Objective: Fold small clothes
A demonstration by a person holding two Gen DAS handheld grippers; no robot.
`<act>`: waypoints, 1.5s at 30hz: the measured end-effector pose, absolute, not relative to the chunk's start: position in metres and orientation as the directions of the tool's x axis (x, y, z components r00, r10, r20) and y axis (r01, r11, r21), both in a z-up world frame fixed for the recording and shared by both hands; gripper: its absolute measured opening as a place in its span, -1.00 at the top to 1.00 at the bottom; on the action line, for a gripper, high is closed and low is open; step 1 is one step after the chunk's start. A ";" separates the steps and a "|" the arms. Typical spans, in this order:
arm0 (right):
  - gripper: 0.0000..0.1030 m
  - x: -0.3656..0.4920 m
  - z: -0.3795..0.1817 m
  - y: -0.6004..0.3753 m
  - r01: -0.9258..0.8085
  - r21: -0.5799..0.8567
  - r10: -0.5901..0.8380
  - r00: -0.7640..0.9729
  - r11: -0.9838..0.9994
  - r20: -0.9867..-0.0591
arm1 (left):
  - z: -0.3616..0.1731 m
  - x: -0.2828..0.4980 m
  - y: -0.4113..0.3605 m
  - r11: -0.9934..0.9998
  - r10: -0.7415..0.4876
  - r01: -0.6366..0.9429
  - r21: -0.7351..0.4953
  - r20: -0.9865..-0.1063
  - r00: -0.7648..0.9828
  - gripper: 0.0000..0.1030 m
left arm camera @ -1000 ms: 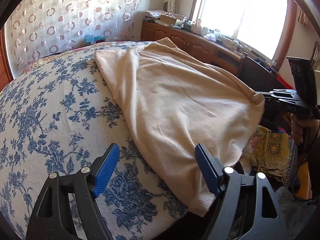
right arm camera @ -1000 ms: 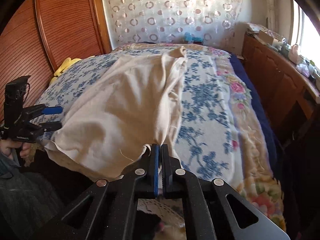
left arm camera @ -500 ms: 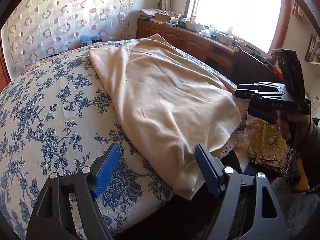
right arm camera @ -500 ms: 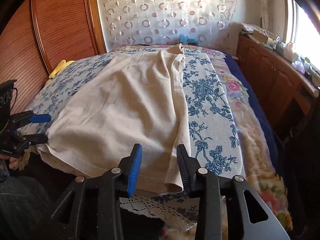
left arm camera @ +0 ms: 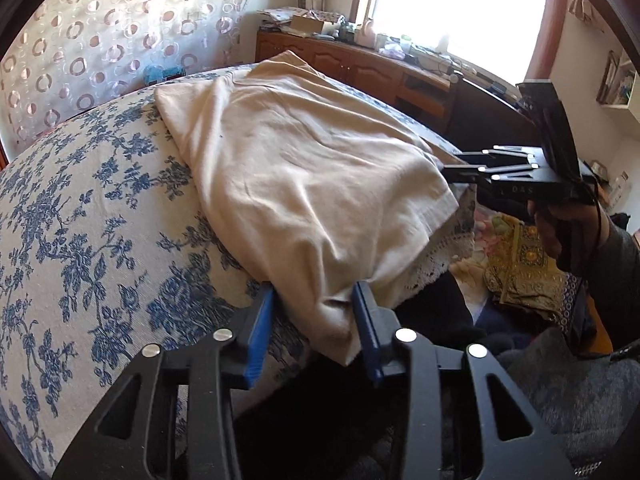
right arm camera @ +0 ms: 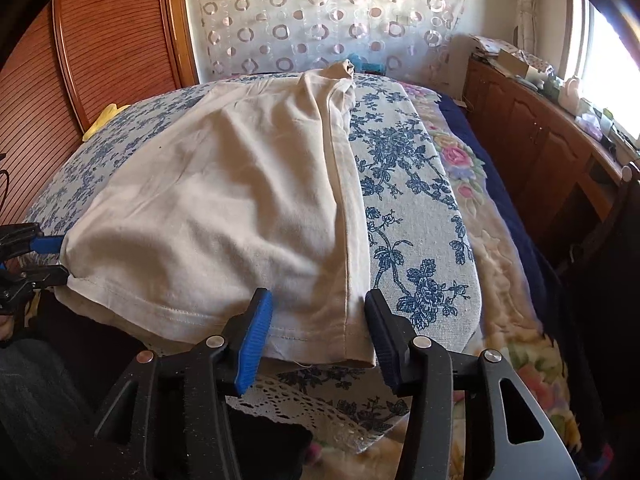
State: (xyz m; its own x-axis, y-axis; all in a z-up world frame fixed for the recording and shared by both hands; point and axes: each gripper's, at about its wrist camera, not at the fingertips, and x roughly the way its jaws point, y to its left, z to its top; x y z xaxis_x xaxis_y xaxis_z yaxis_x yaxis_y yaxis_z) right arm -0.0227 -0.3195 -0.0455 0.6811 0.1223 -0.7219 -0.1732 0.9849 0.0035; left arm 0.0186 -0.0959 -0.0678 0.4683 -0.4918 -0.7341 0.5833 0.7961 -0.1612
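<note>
A cream garment (left arm camera: 300, 168) (right arm camera: 224, 200) lies spread on the blue floral bedspread (left arm camera: 80, 220), its hem hanging over the near edge. My left gripper (left arm camera: 314, 292) straddles the hem's left corner. Its jaws are closing, with cloth bunched between the blue pads but not pinched flat. From the right wrist view it (right arm camera: 52, 258) shows at the left edge, one finger above and one below that corner. My right gripper (right arm camera: 318, 300) is opening, and the hem's right corner lies loose between its pads. A hand holds it (left arm camera: 460, 164) at the bed's right side.
A lace trim (right arm camera: 304, 404) hangs below the bed edge. Gold patterned cloth (left arm camera: 528, 272) lies in a pile at the right. A wooden cabinet (right arm camera: 532, 140) with clutter runs under the window, and wooden slatted doors (right arm camera: 100, 40) stand at the left. A yellow item (right arm camera: 104, 118) lies near them.
The right gripper let go of the hem corner and opened, and the lifted cloth settled onto the bed. The left gripper moved onto the other corner and its jaws narrowed around it.
</note>
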 end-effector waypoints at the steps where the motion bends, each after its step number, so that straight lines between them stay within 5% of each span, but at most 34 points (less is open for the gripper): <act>1: 0.01 -0.023 -0.046 -0.320 -0.175 0.004 0.124 0.682 0.985 -0.721 | -0.068 0.017 -0.097 0.797 -0.487 0.584 -0.153 -0.735 0.472 0.23; 3: 0.01 -0.024 -0.046 -0.320 -0.180 0.004 0.128 0.684 0.984 -0.718 | -0.067 0.016 -0.098 0.796 -0.482 0.587 -0.145 -0.738 0.471 0.37; 5: 0.01 -0.026 -0.048 -0.319 -0.189 0.003 0.134 0.685 0.982 -0.716 | -0.068 0.016 -0.100 0.789 -0.487 0.597 -0.146 -0.741 0.462 0.71; 8: 0.04 -0.029 -0.048 -0.320 -0.201 0.001 0.142 0.687 0.980 -0.712 | -0.064 0.014 -0.101 0.777 -0.502 0.611 -0.149 -0.732 0.460 0.85; 10: 0.29 -0.030 -0.048 -0.321 -0.214 0.006 0.154 0.686 0.977 -0.711 | -0.056 0.010 -0.100 0.771 -0.520 0.618 -0.152 -0.710 0.474 0.85; 12: 0.74 -0.031 -0.047 -0.322 -0.241 0.041 0.198 0.672 0.970 -0.714 | -0.048 0.010 -0.097 0.765 -0.541 0.622 -0.168 -0.692 0.478 0.86; 15: 0.80 -0.033 -0.047 -0.323 -0.259 0.057 0.221 0.668 0.964 -0.710 | -0.032 0.010 -0.091 0.758 -0.573 0.623 -0.193 -0.655 0.493 0.86; 30: 0.82 0.042 0.064 -0.341 -0.313 0.076 0.311 0.825 0.947 -0.471 | 0.046 0.146 -0.073 0.807 -0.562 0.558 -0.195 -0.542 0.624 0.86; 45: 0.82 0.226 0.054 -0.330 -0.298 0.109 0.306 0.768 0.948 -0.563 | 0.010 0.313 -0.062 0.880 -0.452 0.423 -0.216 -0.653 0.608 0.86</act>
